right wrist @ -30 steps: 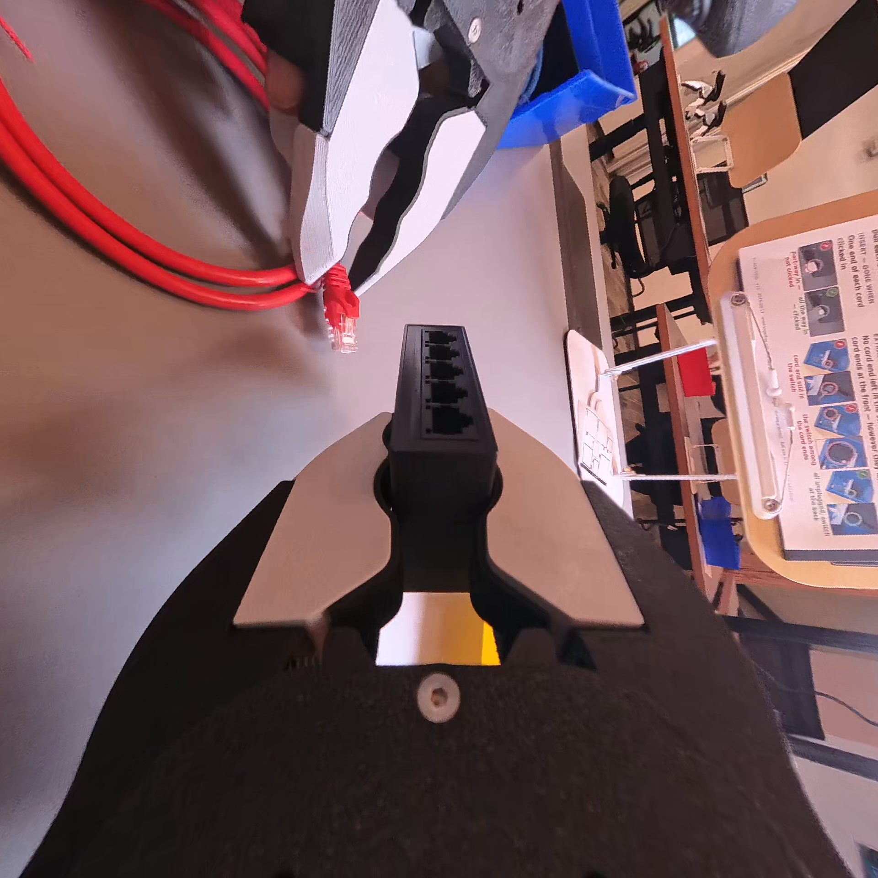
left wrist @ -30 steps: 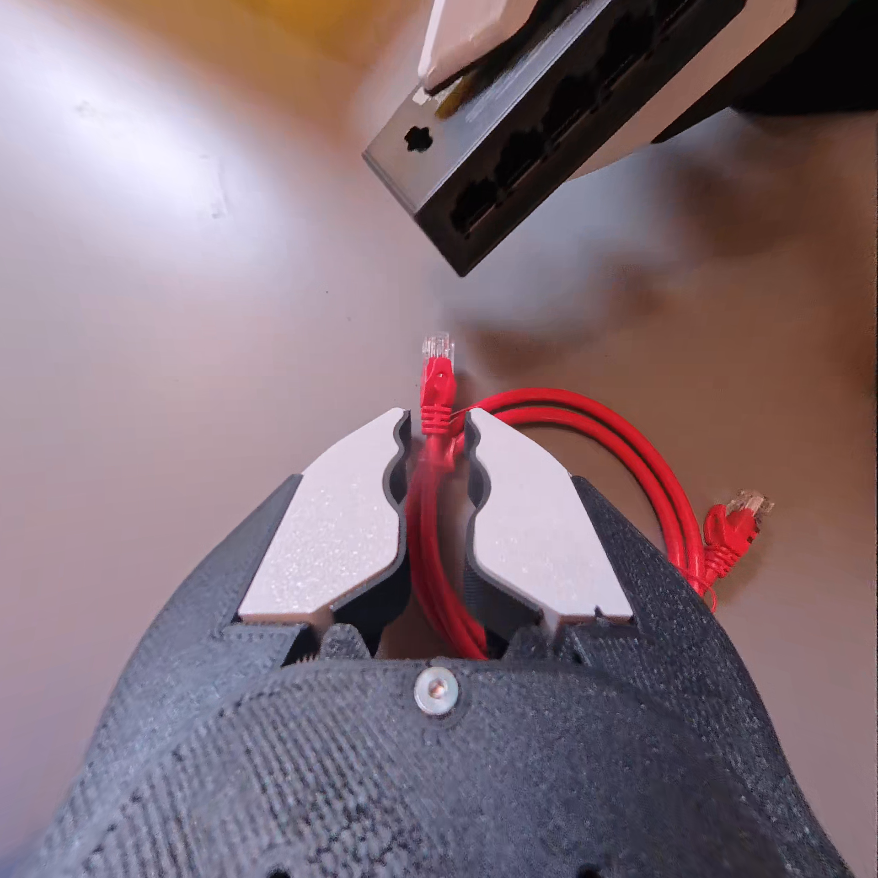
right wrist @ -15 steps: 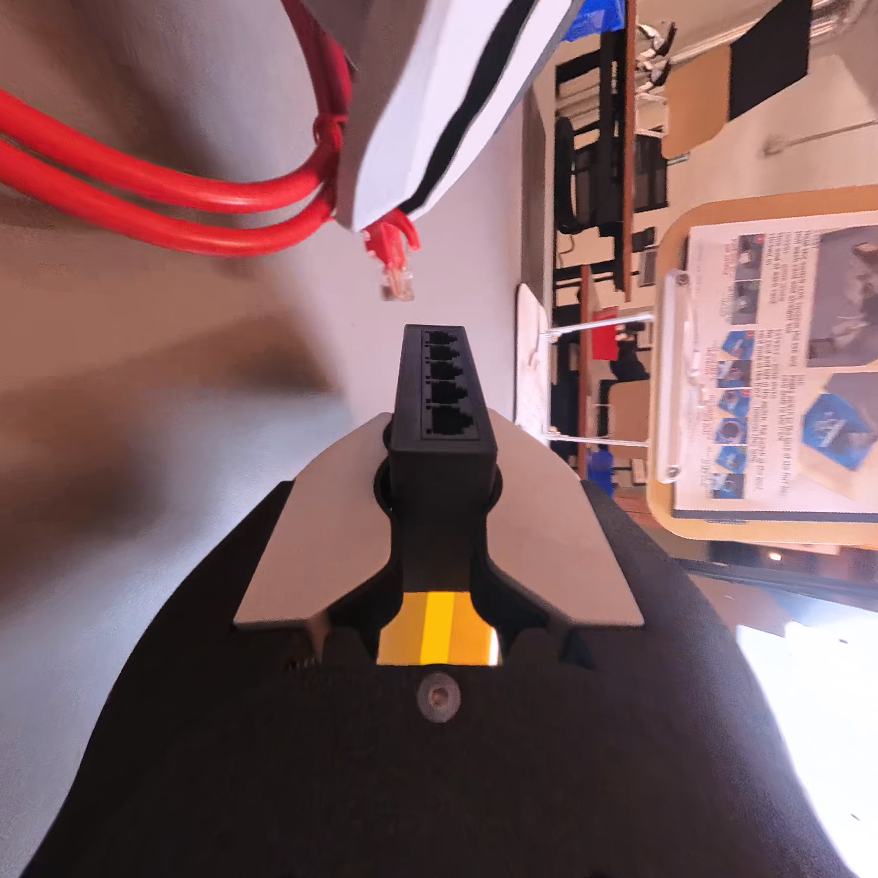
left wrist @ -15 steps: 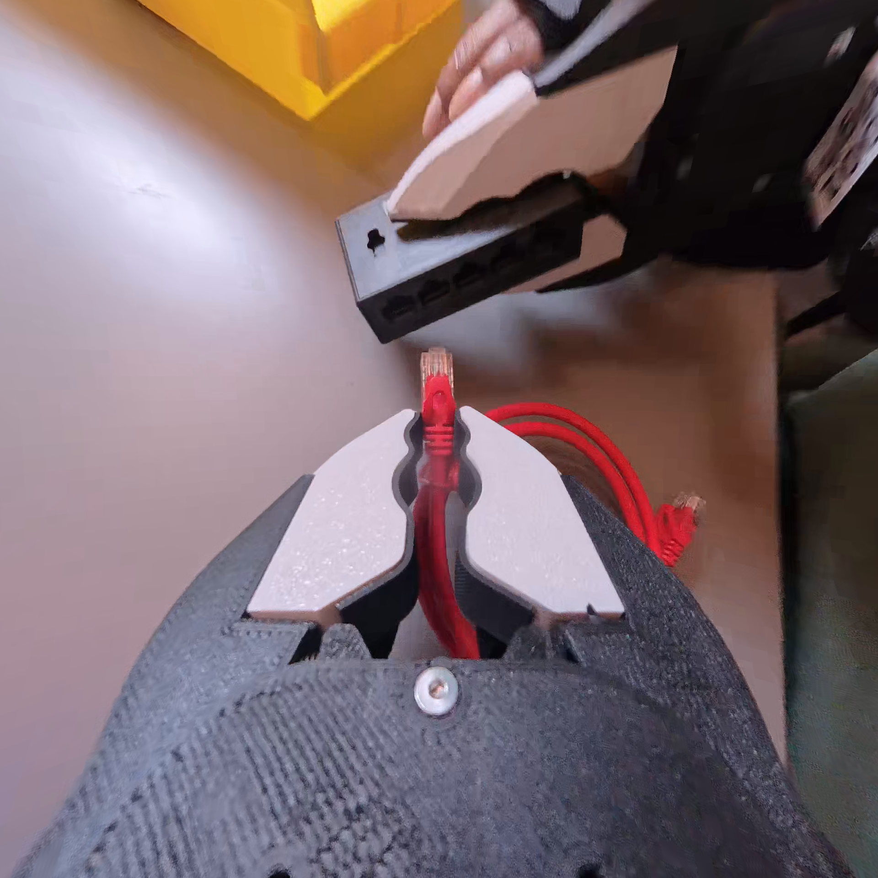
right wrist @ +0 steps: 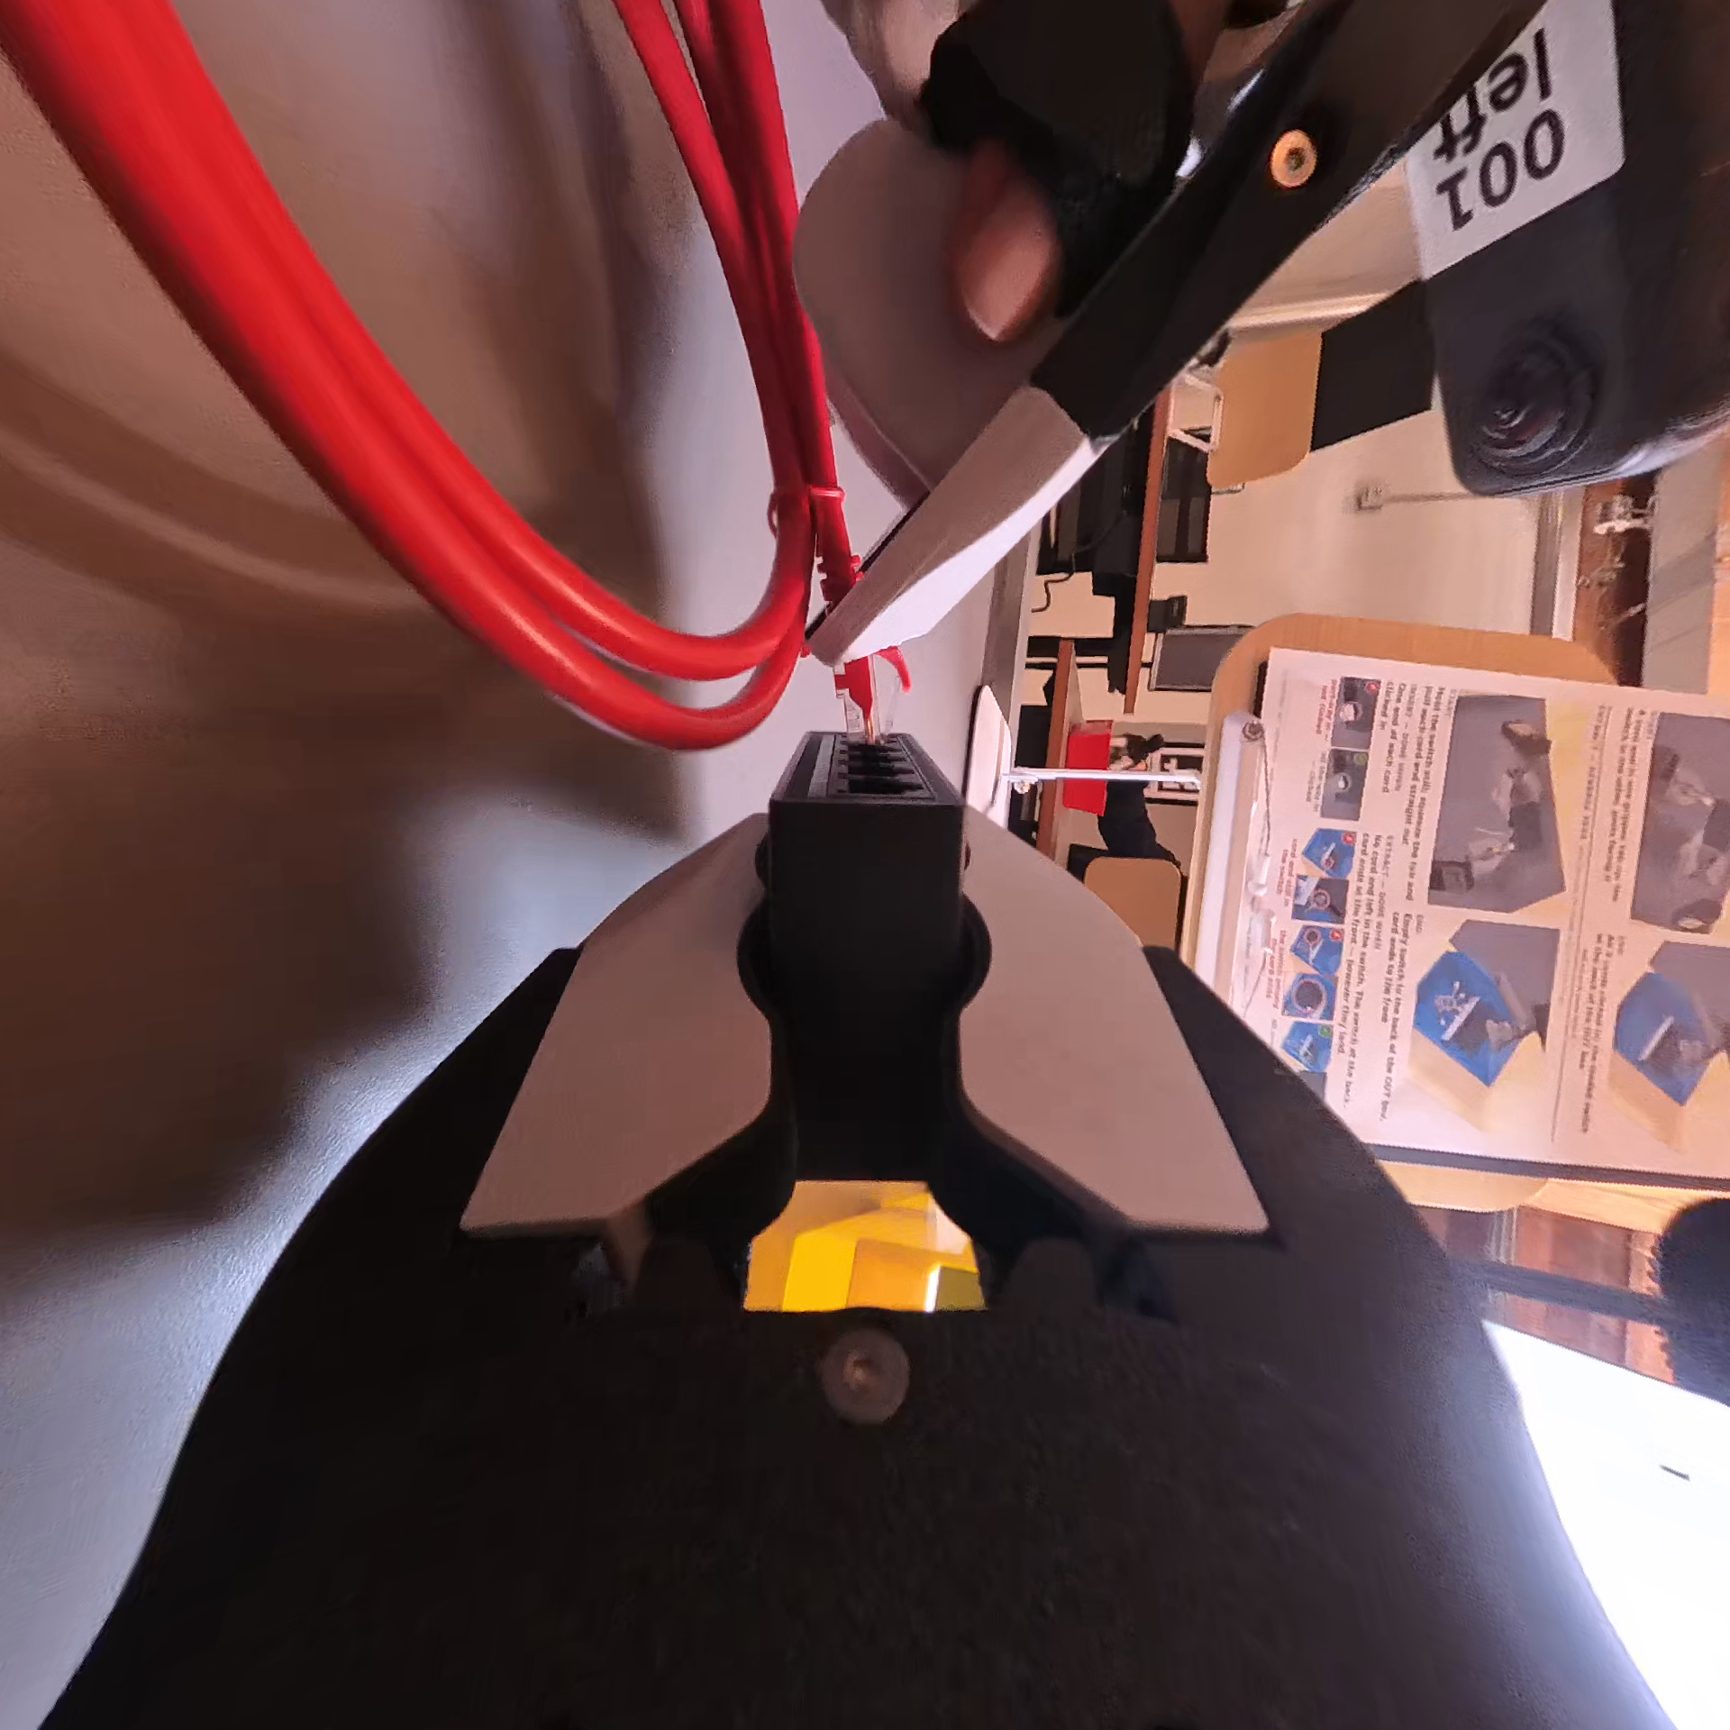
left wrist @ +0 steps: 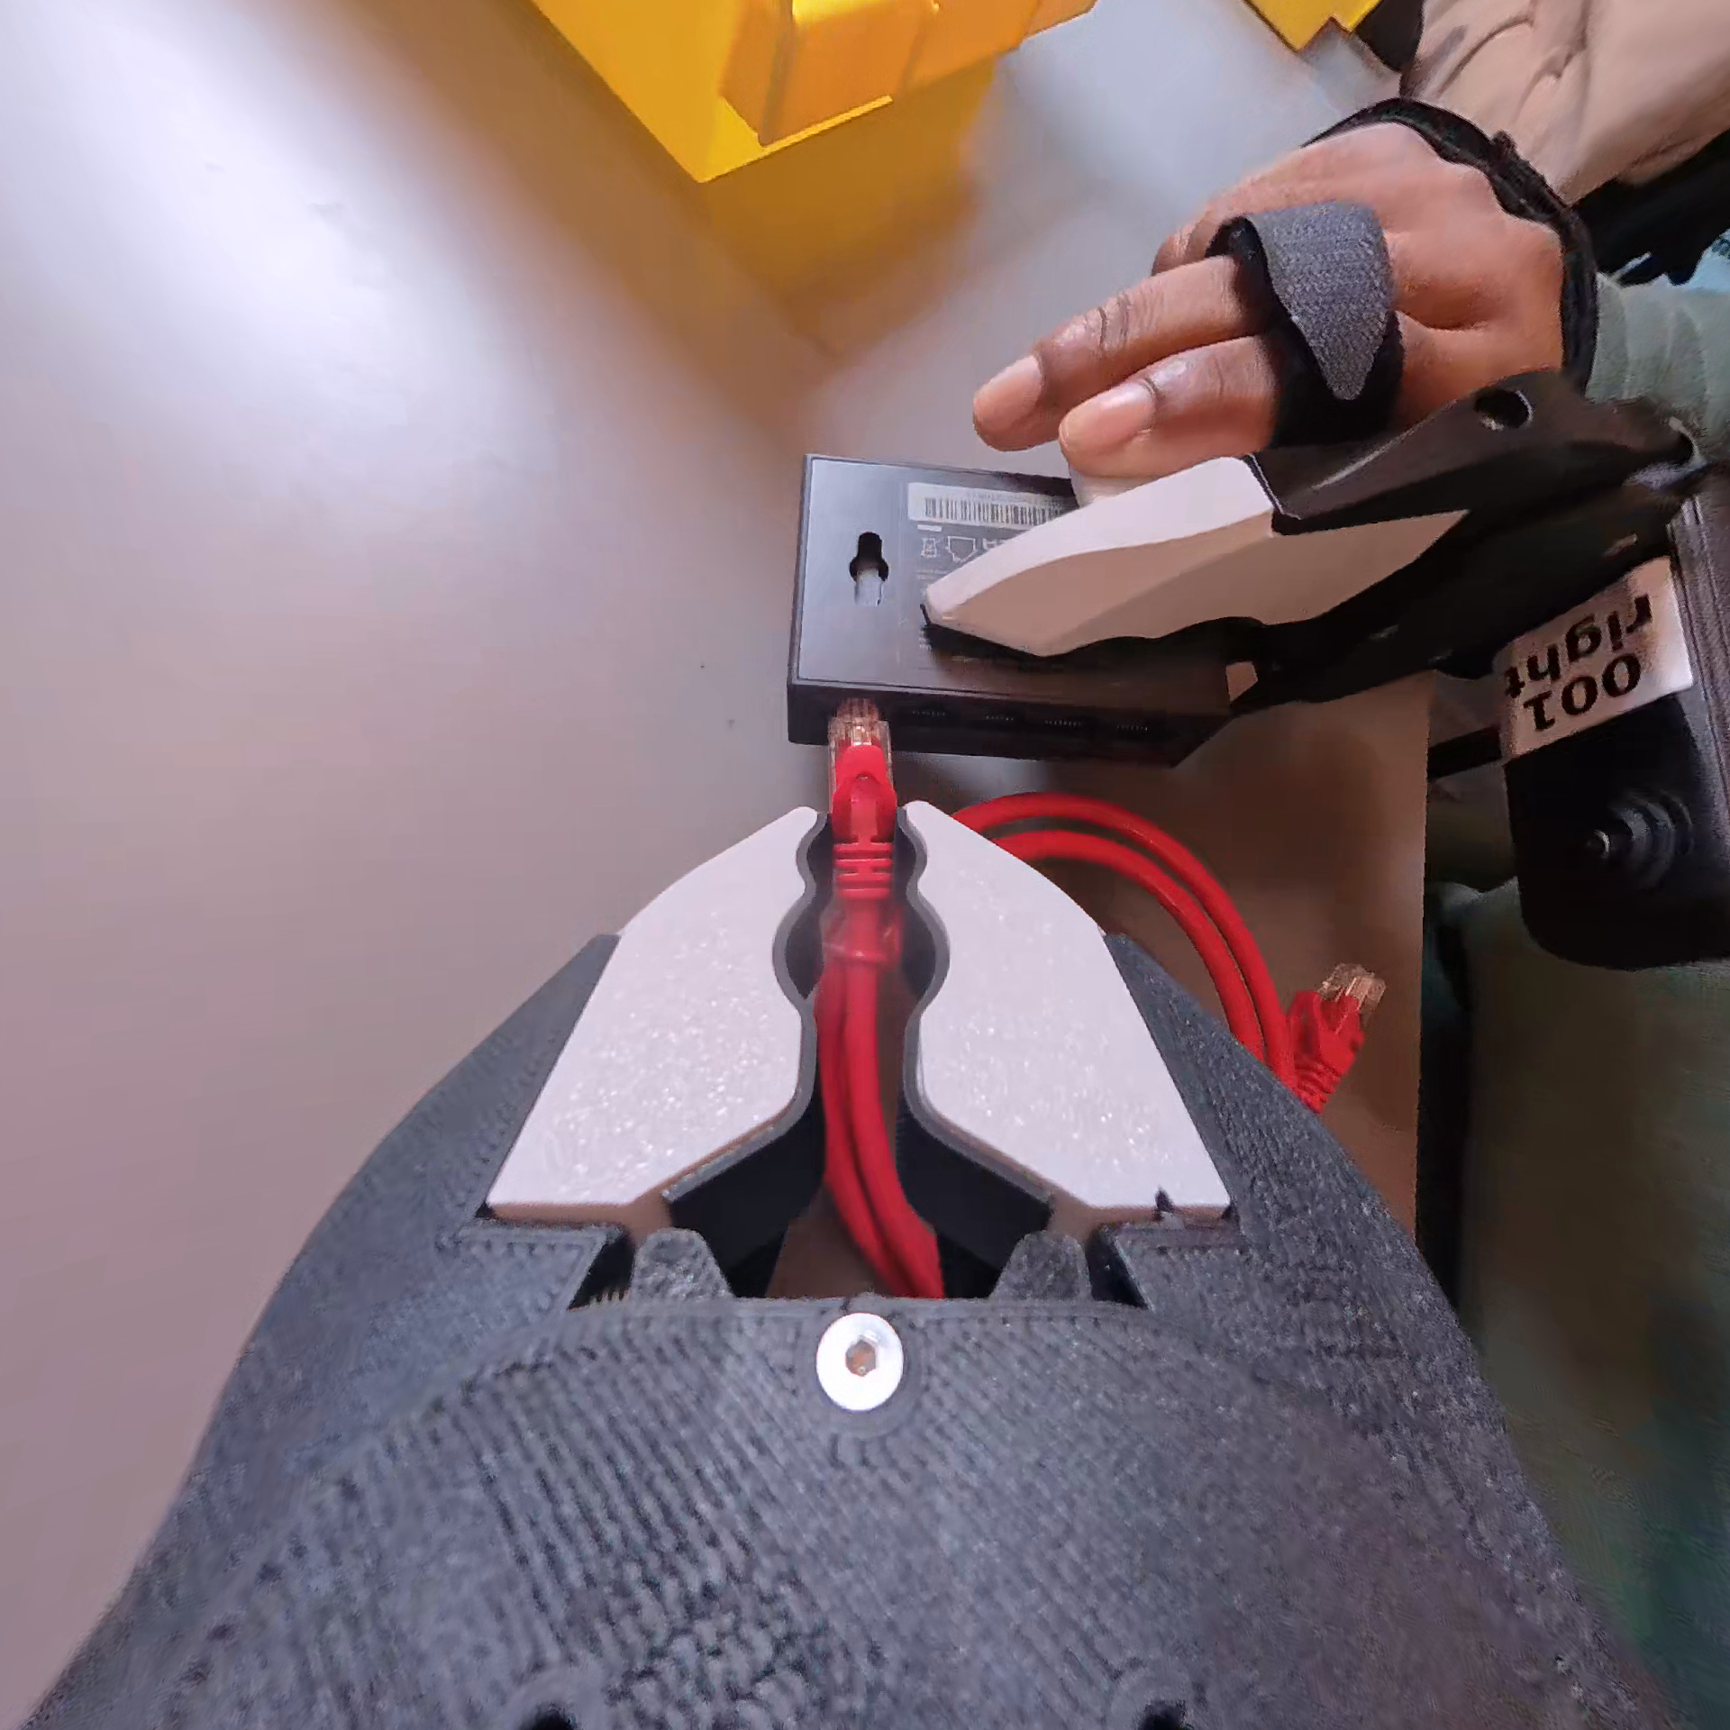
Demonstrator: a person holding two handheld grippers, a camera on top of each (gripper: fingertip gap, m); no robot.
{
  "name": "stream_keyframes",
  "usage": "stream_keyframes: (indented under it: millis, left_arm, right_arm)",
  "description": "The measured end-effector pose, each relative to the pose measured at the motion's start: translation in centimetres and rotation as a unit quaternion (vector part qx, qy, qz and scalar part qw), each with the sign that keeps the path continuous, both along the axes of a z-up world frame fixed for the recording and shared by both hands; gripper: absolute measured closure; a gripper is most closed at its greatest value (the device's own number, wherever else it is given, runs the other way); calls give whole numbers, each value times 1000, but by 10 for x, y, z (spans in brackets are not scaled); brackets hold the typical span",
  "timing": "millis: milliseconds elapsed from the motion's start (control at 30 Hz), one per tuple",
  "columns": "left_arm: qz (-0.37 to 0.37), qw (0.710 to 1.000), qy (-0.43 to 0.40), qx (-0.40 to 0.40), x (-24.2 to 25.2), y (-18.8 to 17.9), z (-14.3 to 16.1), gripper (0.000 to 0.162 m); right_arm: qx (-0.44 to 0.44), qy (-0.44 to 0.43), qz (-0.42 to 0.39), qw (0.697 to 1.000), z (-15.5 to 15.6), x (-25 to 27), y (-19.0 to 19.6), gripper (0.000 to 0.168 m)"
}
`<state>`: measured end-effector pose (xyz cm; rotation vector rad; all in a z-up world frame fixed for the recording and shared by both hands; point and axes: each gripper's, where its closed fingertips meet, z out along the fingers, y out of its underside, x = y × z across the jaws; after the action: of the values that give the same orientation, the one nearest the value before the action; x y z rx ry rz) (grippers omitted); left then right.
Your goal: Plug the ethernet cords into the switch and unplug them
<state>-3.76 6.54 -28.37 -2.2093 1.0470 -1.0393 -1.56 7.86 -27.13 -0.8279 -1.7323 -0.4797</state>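
My left gripper (left wrist: 863, 824) is shut on the boot of a red ethernet cord (left wrist: 861, 843). Its clear plug tip (left wrist: 859, 728) touches the leftmost port of the black switch (left wrist: 936, 599). My right gripper (right wrist: 866, 847) is shut on the switch (right wrist: 866, 899) and holds it above the table, port face toward the plug. In the right wrist view the plug (right wrist: 866, 707) sits at the mouth of the far end port. The cord's other plug (left wrist: 1339, 1006) hangs loose at the right. The cord loops (right wrist: 449, 487) hang at the left.
A yellow bin (left wrist: 796, 75) stands on the grey table (left wrist: 328, 562) behind the switch. A person's hand (left wrist: 1311, 318) works the right gripper. An instruction sheet on a wooden board (right wrist: 1498, 899) stands off the table edge at the right.
The switch and the plug have come together: the plug tip, a short gap away from the port face before, now meets the end port. Both grippers stay shut.
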Motion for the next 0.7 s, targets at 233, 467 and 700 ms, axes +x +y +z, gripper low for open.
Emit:
stream_keyframes:
  millis: [233, 467, 700]
  left_arm:
    - [-24, 999, -18, -24, 3, -9, -2, 150]
    - [-45, 997, -30, -48, 10, -19, -7, 150]
    - [-48, 997, -20, -53, 14, -24, -11, 151]
  right_arm:
    - [-27, -3, 51, 998, -3, 1, -10, 139]
    - [-47, -11, 90, 995, -7, 3, -23, 140]
    - [-81, -14, 102, 991, -11, 4, -30, 139]
